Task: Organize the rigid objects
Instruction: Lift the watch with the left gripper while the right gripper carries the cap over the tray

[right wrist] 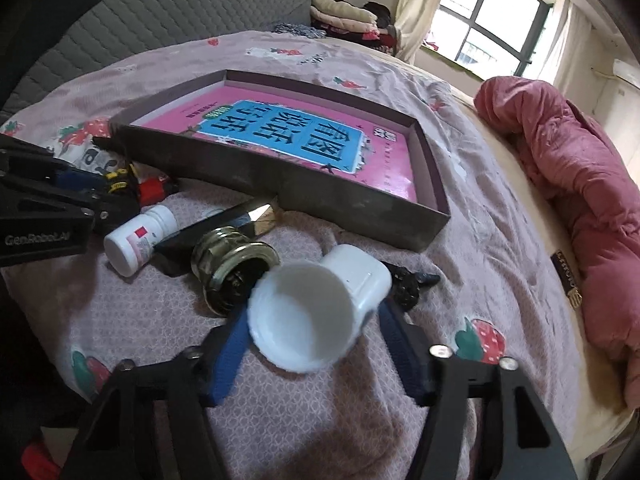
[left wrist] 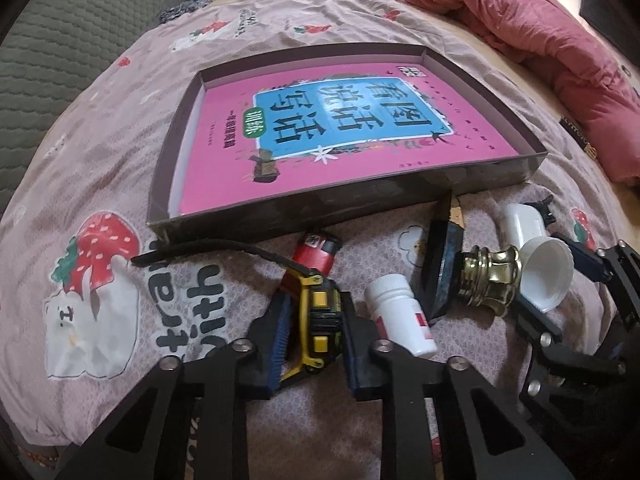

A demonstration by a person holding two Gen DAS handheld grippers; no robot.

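Your left gripper is clenched on the yellow and black tape measure, blue pads pressed to both its sides; the measure's black strap trails away to the left across the bedsheet. Just beyond the measure lies a red and black battery, touching its far end. To the right of it a white pill bottle lies on its side with a red mark on its label; the print is too small to read.

Your right gripper has its blue pads on either side of the white cup, which lies tilted with its mouth toward the camera; whether the pads actually press it you cannot tell. Crowding the cup on its left is a brass fitting, touching its rim; behind that rests a dark faceted block with a gold tip; a small black figure sits just right of the cup.

Beyond all these stands the shallow dark box, its near wall between the clutter and its floor; inside lies a pink book with large Chinese characters on a blue panel. The left gripper's body reads "GenRobot.AI" in the right view. A pink quilt is heaped far right, grey cushions far left.
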